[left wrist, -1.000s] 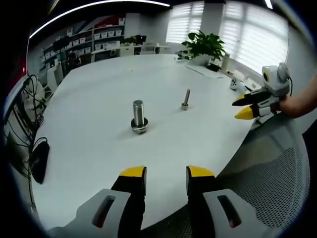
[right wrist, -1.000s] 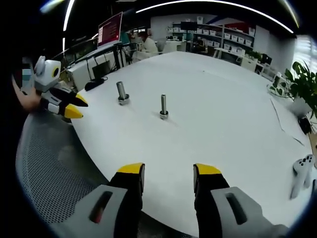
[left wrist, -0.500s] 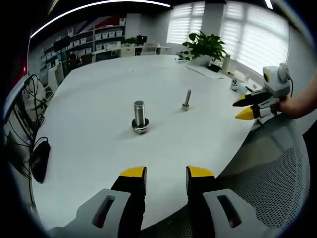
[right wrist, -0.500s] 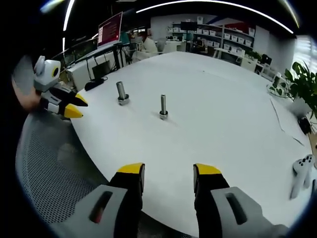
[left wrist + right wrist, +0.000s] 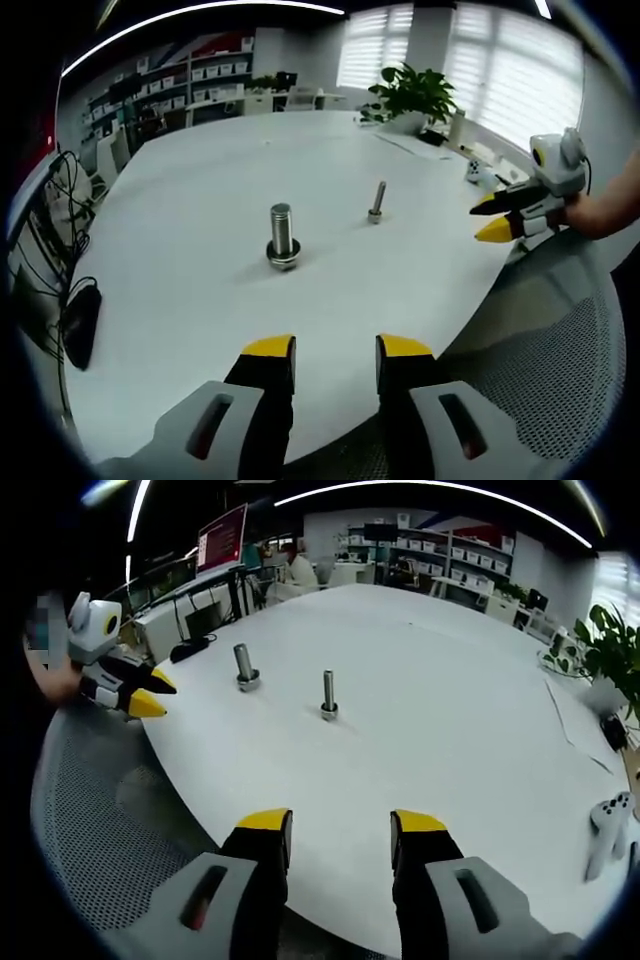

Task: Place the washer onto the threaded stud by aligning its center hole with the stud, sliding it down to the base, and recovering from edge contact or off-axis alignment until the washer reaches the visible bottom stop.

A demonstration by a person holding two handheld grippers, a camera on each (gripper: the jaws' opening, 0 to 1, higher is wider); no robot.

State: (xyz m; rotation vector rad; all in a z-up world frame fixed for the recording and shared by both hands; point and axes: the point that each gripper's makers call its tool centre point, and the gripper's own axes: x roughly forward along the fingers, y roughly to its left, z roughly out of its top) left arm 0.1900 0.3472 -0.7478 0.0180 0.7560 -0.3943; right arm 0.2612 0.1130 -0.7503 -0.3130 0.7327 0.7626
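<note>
On the round white table (image 5: 230,160) stand two upright threaded studs. The thick stud (image 5: 281,232) has a washer (image 5: 282,259) lying at its base; the thin stud (image 5: 378,200) stands further right. In the right gripper view the thick stud (image 5: 244,666) is to the left of the thin stud (image 5: 329,694). My left gripper (image 5: 335,348) is open and empty at the near table edge, and it appears again as the left gripper (image 5: 148,693) at the left of that view. My right gripper (image 5: 340,823) is open and empty; it also appears as the right gripper (image 5: 489,216) held by a hand.
A mesh chair (image 5: 560,340) sits by the table edge below the grippers. A potted plant (image 5: 408,92), papers and a white controller (image 5: 608,830) lie at the far side. Cables and a black device (image 5: 78,320) lie left of the table. Shelves line the back wall.
</note>
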